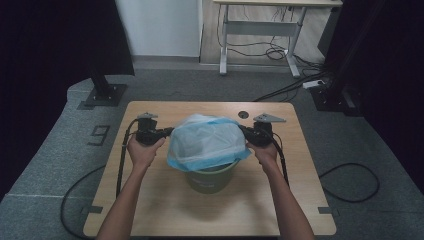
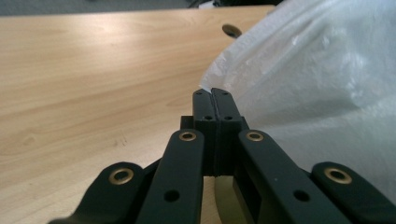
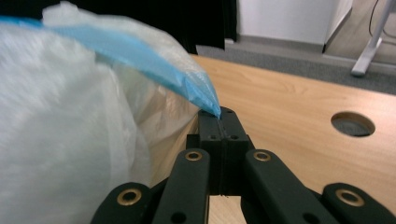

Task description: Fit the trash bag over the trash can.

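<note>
On the wooden table, seen from the high view, a green bucket stands near the middle, and a white plastic bag with a blue hem is stretched above its mouth, covering most of the rim. The left gripper meets the bag's left edge and the right gripper meets its right edge; each is held in one of the person's hands, with forearms entering from the bottom edge. A round cable hole lies in the tabletop just behind the bag. In the left gripper view, the left gripper has its jaws pressed together on a thin corner of the bag, whose white film billows to the right; bare table extends to the left and the cable hole shows beyond. In the right gripper view, the right gripper has its jaws closed on the pointed blue hem of the bag, which swells to the left, while the table and the cable hole lie to the right.
</note>
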### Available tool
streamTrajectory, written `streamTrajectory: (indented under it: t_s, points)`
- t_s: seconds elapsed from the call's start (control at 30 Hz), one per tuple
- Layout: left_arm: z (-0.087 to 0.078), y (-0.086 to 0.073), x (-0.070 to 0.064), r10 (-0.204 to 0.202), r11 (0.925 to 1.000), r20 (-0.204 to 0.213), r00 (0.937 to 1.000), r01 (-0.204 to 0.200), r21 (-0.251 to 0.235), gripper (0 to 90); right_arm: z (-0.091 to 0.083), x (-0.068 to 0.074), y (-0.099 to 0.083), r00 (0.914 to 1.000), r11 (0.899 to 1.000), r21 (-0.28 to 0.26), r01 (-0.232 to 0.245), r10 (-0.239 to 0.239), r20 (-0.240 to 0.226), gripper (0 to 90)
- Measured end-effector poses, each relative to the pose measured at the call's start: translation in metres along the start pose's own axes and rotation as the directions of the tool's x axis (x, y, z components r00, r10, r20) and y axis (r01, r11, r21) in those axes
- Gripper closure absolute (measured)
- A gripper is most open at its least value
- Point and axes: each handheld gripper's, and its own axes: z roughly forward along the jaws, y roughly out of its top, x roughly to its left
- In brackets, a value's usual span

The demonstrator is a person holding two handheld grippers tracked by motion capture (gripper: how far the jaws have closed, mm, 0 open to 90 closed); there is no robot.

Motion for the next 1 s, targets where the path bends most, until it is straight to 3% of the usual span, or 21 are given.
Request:
streamTrajectory:
  t_s: [0.43,0.5,0.8,1.0]
  points:
    - [0.019,-0.002,0.002,-0.022,0.9988,0.004,0.9998,0.021,0.043,90.0,0.013,0.001,-0.006,0.9995,0.999,0.043,-0.030,0.030,-0.006,88.9]
    - [0.022,-0.003,0.001,-0.018,0.9982,-0.002,0.9998,0.018,0.058,90.0,0.017,0.003,-0.008,0.9997,0.997,0.072,-0.024,0.024,0.001,89.0]
    - [0.023,-0.019,0.011,-0.030,0.9953,-0.028,0.9992,0.032,0.091,90.0,0.023,0.000,-0.018,0.9990,0.990,0.135,-0.029,0.024,0.039,89.0]
    - [0.017,-0.026,0.013,-0.024,0.9964,-0.007,0.9997,0.025,0.081,90.0,0.020,-0.006,-0.032,0.9981,0.987,0.153,-0.048,0.041,0.045,89.0]
